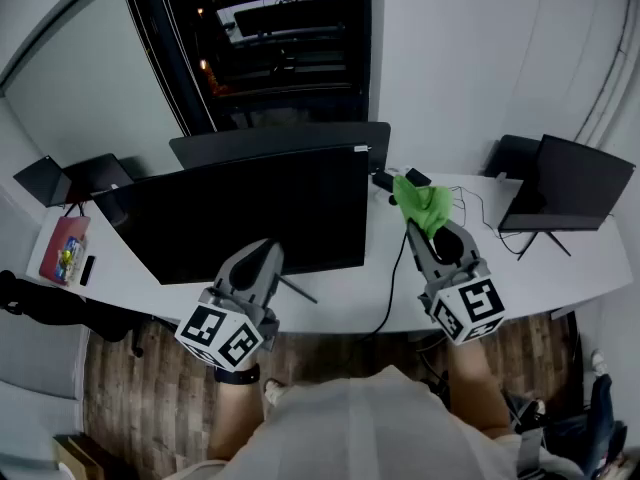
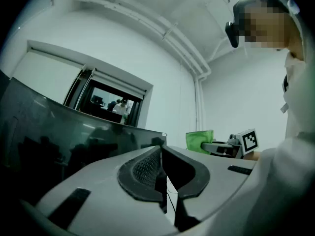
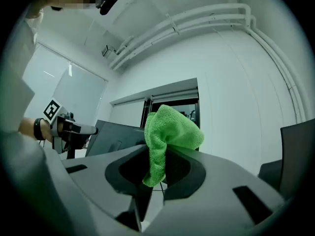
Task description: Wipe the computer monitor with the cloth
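Head view: right tool (image 1: 428,228) grips the cloth (image 1: 422,203), beside the monitor (image 1: 250,218) but apart from it. Left tool (image 1: 263,253) is closed and empty. Wiping seems not yet begun.

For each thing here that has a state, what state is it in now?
Large monitor: upright, screen dark.
Small monitor: upright, screen dark.
Left tongs: shut, empty.
Right tongs: shut on the green cloth.
Green cloth: bunched, held up in the air.

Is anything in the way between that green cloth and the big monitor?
Nothing visible. The cloth, pinched in the right gripper, is held just right of the monitor, with only air between them.
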Demonstrator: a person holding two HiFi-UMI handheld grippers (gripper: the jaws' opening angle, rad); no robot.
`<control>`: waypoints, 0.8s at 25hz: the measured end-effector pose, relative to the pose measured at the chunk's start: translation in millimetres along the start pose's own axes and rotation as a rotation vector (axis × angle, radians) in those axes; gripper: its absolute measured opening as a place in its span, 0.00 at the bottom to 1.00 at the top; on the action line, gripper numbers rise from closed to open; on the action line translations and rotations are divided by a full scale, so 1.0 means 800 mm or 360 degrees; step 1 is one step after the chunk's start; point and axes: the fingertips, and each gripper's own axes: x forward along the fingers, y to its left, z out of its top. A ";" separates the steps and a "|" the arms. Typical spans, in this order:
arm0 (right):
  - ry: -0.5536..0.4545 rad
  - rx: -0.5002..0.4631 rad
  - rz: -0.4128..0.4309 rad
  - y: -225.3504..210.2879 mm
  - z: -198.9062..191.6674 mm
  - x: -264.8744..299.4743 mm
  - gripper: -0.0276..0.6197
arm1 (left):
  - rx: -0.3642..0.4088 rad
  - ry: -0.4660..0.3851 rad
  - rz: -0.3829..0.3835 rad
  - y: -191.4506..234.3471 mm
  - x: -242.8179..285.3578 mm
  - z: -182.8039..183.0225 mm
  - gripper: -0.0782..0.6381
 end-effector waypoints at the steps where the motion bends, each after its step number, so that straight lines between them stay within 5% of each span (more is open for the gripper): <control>1: 0.0001 0.0000 0.0001 -0.002 0.000 0.001 0.15 | -0.0011 0.0001 0.0006 0.001 0.003 0.001 0.14; 20: -0.0002 0.0050 0.0009 -0.054 0.000 0.092 0.15 | -0.0041 0.0034 -0.0021 0.003 0.023 -0.011 0.15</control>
